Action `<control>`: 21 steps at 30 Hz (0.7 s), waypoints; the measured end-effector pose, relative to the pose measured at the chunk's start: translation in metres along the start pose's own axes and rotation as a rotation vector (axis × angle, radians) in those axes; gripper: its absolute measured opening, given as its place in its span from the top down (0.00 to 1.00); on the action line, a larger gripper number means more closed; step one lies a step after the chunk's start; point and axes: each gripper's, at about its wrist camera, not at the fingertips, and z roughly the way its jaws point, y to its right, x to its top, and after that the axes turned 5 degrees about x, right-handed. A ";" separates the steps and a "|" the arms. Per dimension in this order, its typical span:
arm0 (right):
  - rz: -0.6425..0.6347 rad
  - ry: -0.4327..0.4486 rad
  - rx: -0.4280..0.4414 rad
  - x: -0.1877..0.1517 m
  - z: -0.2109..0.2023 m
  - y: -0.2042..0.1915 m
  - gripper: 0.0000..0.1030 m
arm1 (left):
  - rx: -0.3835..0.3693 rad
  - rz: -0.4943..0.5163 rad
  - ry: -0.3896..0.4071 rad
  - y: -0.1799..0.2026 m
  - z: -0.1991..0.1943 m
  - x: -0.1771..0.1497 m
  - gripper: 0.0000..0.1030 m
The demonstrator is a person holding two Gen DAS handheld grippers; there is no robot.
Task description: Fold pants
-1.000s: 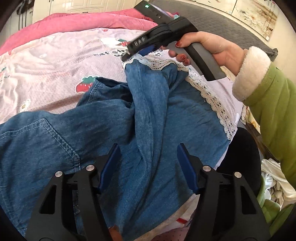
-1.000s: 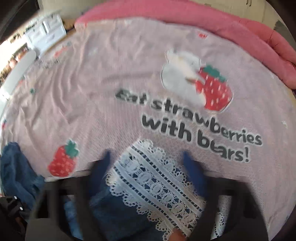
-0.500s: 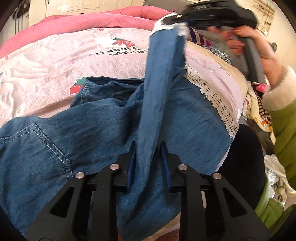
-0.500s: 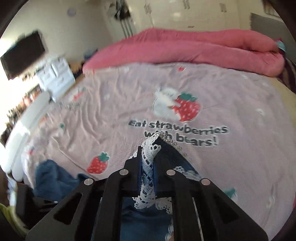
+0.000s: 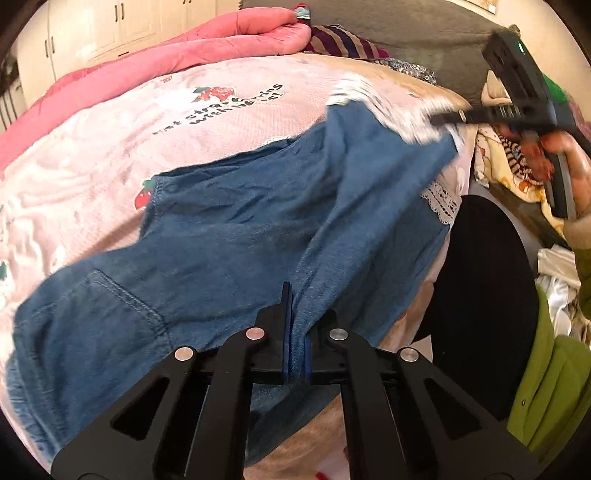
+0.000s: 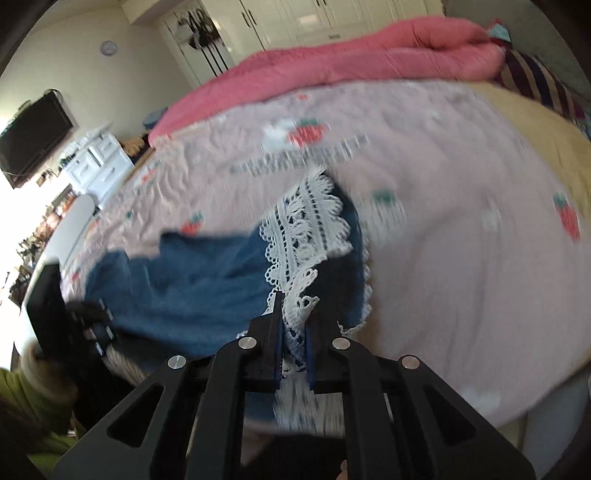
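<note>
Both grippers clamp the pants (image 5: 236, 236) on the bed (image 5: 110, 155): left gripper (image 5: 295, 332) pinches mid-leg denim, right gripper (image 6: 293, 332) grips the lace hem, leg running toward 2 o'clock in left view.

Home bedroom, bed (image 6: 443, 258), wardrobe (image 6: 295, 18), television (image 6: 33, 133)

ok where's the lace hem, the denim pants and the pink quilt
lace hem (image 6: 303, 229), right wrist view, on the white lace band above the gripper
denim pants (image 5: 229, 236), left wrist view, on the blue cloth spread over the bed
pink quilt (image 6: 351, 59), right wrist view, on its rolled top
</note>
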 end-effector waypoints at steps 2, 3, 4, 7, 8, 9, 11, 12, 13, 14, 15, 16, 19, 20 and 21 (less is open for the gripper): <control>-0.010 -0.022 -0.012 -0.016 0.004 -0.003 0.92 | 0.013 0.024 -0.007 0.001 -0.001 -0.003 1.00; -0.012 -0.028 -0.011 -0.021 0.004 -0.001 0.92 | 0.015 0.029 -0.012 0.002 -0.001 -0.005 1.00; -0.013 -0.035 -0.016 -0.026 0.005 0.000 0.92 | 0.017 0.033 -0.024 0.003 0.001 -0.009 1.00; -0.025 -0.061 -0.046 -0.035 0.013 0.004 0.92 | 0.018 0.036 -0.037 0.009 0.007 -0.020 1.00; -0.017 -0.072 -0.053 -0.038 0.016 0.006 0.91 | 0.029 0.042 -0.035 0.011 0.008 -0.023 1.00; -0.016 -0.080 -0.058 -0.040 0.019 0.007 0.91 | 0.040 0.043 -0.031 0.013 0.009 -0.025 1.00; -0.020 -0.083 -0.073 -0.044 0.022 0.010 0.87 | 0.040 0.020 -0.021 0.012 0.010 -0.028 0.97; -0.007 -0.089 -0.076 -0.046 0.023 0.013 0.87 | 0.033 0.002 -0.018 0.010 0.011 -0.029 0.97; 0.011 -0.085 -0.058 -0.047 0.021 0.016 0.87 | 0.029 -0.009 -0.013 0.009 0.011 -0.030 0.97; 0.019 -0.078 -0.056 -0.048 0.019 0.018 0.83 | 0.020 -0.020 -0.007 0.007 0.010 -0.031 0.96; 0.026 -0.073 -0.069 -0.049 0.015 0.019 0.77 | 0.014 -0.026 -0.006 0.006 0.009 -0.031 0.96; 0.028 -0.069 -0.088 -0.048 0.012 0.020 0.59 | 0.008 -0.034 -0.005 0.005 0.008 -0.032 0.95; 0.061 -0.024 -0.089 -0.045 -0.004 0.025 0.50 | -0.016 -0.060 -0.004 0.002 -0.001 -0.033 0.75; 0.062 -0.009 -0.088 -0.044 -0.009 0.024 0.50 | -0.021 -0.068 0.005 0.001 -0.005 -0.033 0.59; 0.054 0.005 -0.090 -0.041 -0.013 0.021 0.50 | -0.021 -0.076 0.013 0.000 -0.011 -0.034 0.55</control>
